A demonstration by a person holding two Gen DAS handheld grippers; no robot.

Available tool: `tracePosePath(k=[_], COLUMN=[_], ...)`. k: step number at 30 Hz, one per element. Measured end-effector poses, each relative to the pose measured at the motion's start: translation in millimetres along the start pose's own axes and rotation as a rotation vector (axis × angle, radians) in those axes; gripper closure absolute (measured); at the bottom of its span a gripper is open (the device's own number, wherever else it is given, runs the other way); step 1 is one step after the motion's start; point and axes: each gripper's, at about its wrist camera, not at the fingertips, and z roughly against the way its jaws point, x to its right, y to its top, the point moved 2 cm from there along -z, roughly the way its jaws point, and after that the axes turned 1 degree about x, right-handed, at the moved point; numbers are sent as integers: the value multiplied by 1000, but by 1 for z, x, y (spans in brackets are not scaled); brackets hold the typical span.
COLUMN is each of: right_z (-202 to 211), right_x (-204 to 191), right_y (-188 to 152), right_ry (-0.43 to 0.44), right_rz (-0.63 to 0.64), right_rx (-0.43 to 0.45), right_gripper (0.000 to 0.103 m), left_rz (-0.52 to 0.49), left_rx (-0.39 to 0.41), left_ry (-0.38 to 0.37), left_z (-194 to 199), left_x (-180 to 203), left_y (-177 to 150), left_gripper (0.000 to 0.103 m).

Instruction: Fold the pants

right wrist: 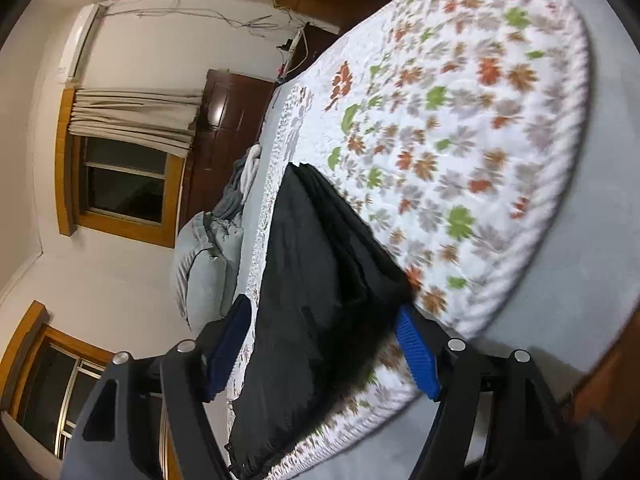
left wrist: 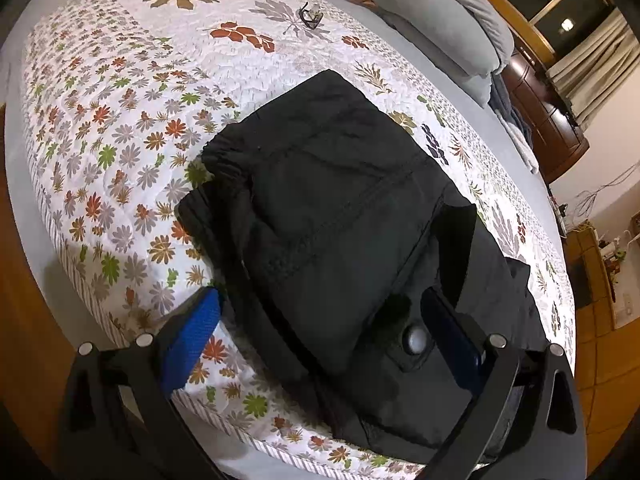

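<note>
Pants (left wrist: 340, 208) lie folded near the bed's (left wrist: 120, 80) edge, long axis running away from me; both fingers apart, straddling them.

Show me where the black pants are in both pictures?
Left wrist view: the black pants lie folded in the middle, stretching down between the fingers.
Right wrist view: the black pants run from the centre to the bottom, between the fingers.
Shared landmark: the flowered quilt underneath them.
</note>
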Motion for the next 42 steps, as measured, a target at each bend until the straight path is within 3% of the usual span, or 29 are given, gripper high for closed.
tracePosePath(k=[7, 11, 13, 14, 15, 24, 31, 42], right_z=[-3, -11, -12, -12, -12, -2, 0, -14], right_x=[7, 1, 0, 3, 4, -48, -132, -261], right_y=[-1, 1, -3, -3, -3, -4, -9, -64], right_ry=[55, 42, 14, 11, 13, -40, -65, -104], right_rz=[14, 40, 67, 59, 52, 164, 321, 617], right_rx=[6, 7, -2, -14, -18, -4, -2, -24], right_gripper=[29, 29, 47, 69, 77, 83, 83, 84], left_rz=[8, 5, 15, 16, 17, 35, 26, 23], left_rx=[-9, -9, -10, -10, -10, -8, 5, 23], left_ry=[-6, 7, 2, 1, 1, -34, -59, -92], left_z=[-3, -6, -6, -6, -6, -1, 4, 12], left_x=[3, 5, 6, 6, 7, 6, 3, -3], left_y=[2, 3, 3, 4, 4, 3, -3, -8], left_gripper=[4, 4, 4, 4, 4, 4, 4, 4])
